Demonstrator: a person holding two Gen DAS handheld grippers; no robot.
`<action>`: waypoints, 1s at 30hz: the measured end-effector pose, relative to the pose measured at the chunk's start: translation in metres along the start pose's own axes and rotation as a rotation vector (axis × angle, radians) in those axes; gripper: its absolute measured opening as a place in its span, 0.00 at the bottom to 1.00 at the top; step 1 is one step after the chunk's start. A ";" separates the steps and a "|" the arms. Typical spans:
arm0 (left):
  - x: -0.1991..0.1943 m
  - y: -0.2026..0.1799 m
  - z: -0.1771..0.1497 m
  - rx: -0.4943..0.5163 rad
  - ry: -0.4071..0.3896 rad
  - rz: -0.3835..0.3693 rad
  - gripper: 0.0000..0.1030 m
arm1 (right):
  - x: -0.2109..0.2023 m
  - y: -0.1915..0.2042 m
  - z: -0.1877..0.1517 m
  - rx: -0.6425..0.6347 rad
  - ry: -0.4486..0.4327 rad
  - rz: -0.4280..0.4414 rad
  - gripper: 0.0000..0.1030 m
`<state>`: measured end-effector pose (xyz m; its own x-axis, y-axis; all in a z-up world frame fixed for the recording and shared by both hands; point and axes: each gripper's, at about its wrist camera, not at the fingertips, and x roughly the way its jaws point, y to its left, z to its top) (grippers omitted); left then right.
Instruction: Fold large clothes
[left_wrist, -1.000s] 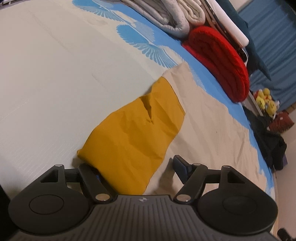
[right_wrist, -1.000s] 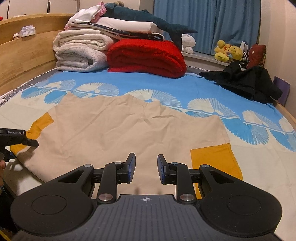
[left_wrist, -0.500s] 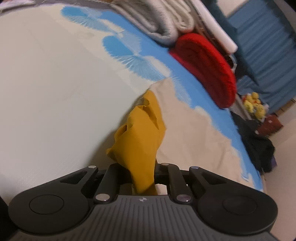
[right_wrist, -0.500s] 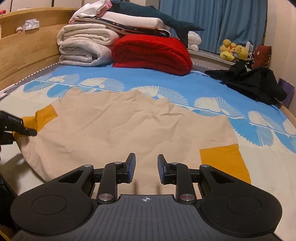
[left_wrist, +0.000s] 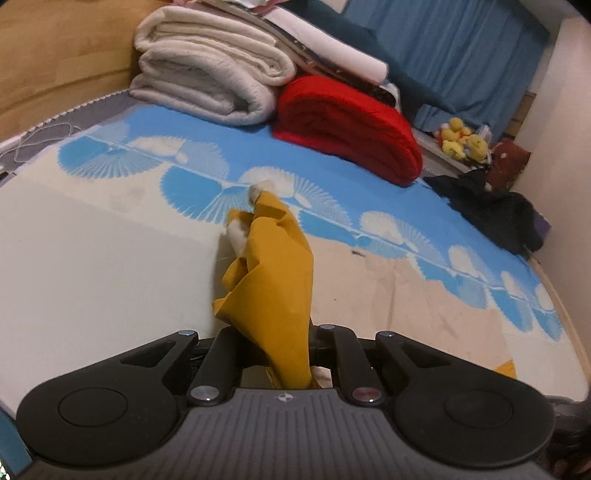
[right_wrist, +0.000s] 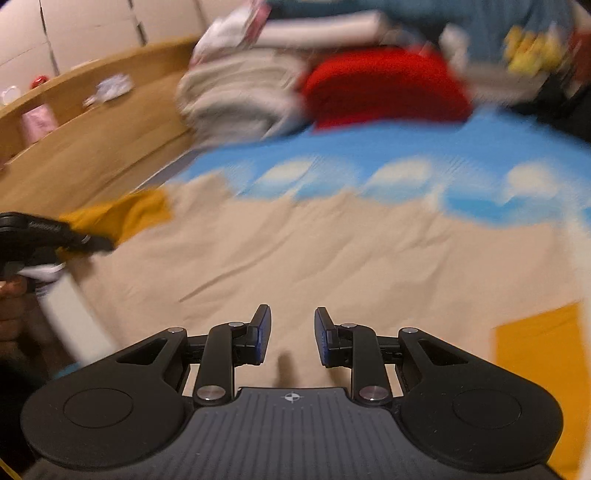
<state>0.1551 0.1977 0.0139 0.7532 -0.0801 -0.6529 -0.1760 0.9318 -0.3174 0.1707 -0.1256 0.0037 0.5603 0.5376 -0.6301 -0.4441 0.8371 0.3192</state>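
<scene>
A large beige garment (right_wrist: 332, 258) with mustard-yellow sleeve ends lies spread on the bed. My left gripper (left_wrist: 280, 354) is shut on the left yellow sleeve (left_wrist: 273, 280) and holds it bunched and lifted off the bed; this sleeve (right_wrist: 122, 214) and the left gripper (right_wrist: 55, 236) also show at the left of the right wrist view. My right gripper (right_wrist: 291, 339) is open and empty above the beige cloth near its front edge. The other yellow sleeve (right_wrist: 535, 354) lies flat at the right. The right wrist view is blurred by motion.
Folded white blankets (left_wrist: 207, 81) and a red blanket (left_wrist: 351, 125) are stacked at the head of the bed. A black garment (left_wrist: 495, 214) and yellow plush toys (left_wrist: 461, 140) lie at the far right. A wooden bed frame (right_wrist: 92, 147) runs along the left.
My left gripper closed on the yellow sleeve and lifted it, bunching it up. My right gripper has swung left and forward over the beige cloth, still open.
</scene>
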 end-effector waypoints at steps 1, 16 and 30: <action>0.001 0.003 -0.003 -0.042 0.005 -0.018 0.11 | 0.013 0.002 -0.002 0.013 0.058 0.017 0.26; -0.003 -0.055 -0.008 0.075 -0.062 -0.006 0.11 | 0.067 0.001 -0.003 0.049 0.173 -0.158 0.23; -0.006 -0.273 -0.074 0.507 -0.160 -0.347 0.10 | -0.193 -0.124 -0.012 0.204 -0.482 -0.323 0.26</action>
<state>0.1517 -0.0823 0.0536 0.8045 -0.3904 -0.4475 0.3880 0.9160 -0.1015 0.1089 -0.3340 0.0771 0.9184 0.1989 -0.3421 -0.0833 0.9423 0.3242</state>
